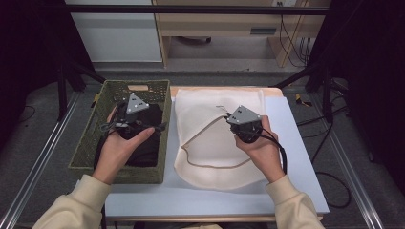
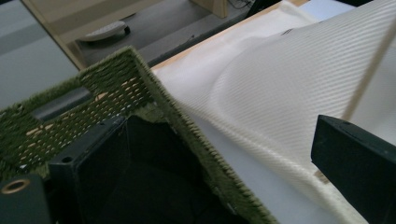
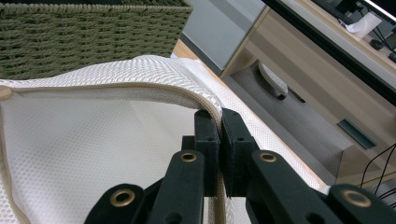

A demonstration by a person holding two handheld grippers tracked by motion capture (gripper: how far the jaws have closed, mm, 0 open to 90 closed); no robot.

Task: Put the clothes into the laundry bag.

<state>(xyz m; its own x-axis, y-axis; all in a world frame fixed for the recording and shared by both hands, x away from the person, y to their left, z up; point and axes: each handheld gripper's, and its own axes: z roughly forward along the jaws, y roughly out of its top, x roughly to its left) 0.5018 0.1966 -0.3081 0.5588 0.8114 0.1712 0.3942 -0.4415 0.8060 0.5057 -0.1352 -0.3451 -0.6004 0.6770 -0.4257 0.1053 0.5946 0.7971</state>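
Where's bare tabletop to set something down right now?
Free: the near strip of the blue-grey table in front of the white mesh bag, and the strip along its right edge. Crowded: the green woven basket with dark fabric takes the left side, the left gripper above it; the right gripper pinches the bag's rim.

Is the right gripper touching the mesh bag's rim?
Touching. The right gripper view shows the right gripper with its jaws clamped on the zippered rim of the white mesh bag, holding it up.
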